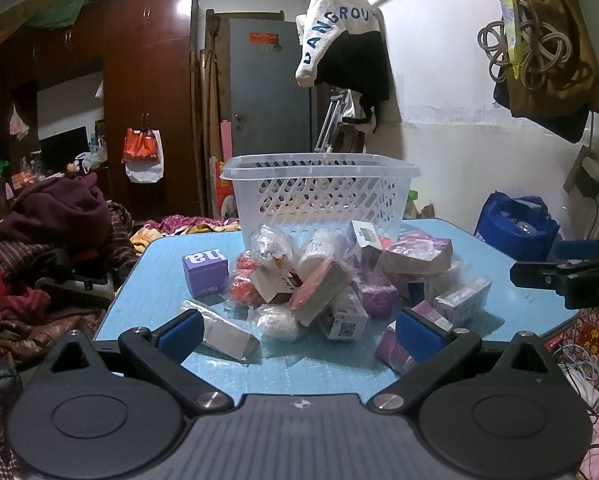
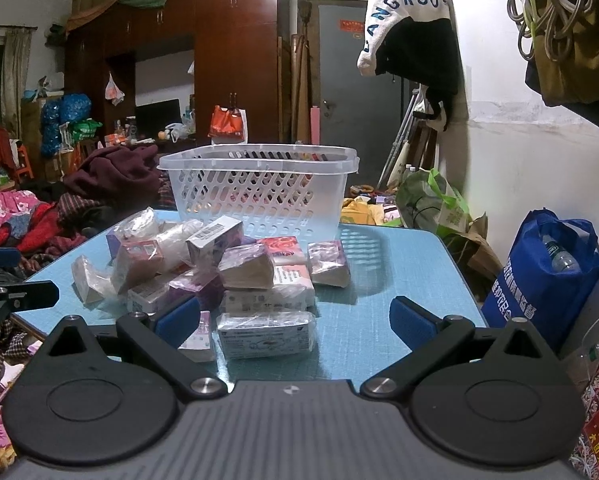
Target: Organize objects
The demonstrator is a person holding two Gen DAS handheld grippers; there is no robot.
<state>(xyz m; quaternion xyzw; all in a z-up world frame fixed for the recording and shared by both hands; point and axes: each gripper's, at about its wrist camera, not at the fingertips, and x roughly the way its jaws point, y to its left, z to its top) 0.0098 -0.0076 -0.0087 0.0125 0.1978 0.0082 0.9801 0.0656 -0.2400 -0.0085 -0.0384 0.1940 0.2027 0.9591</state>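
Sorting not begun: left gripper point(image 1: 298, 330) and right gripper point(image 2: 295, 320), fingers spread, empty, face the packet pile point(image 1: 331, 280); basket point(image 1: 319, 196) at twelve o'clock awaits a first pick.

We see a light blue tabletop point(image 1: 171, 280) with a textured surface. At its far edge stands a white perforated plastic basket point(image 1: 319, 196), upright. In front of the basket lies a loose heap of small boxes and plastic-wrapped packets point(image 1: 331, 280), many touching or overlapping. A purple cube-shaped box point(image 1: 205, 274) sits just beside the heap, and a wrapped tissue pack point(image 2: 265, 334) lies nearest us.
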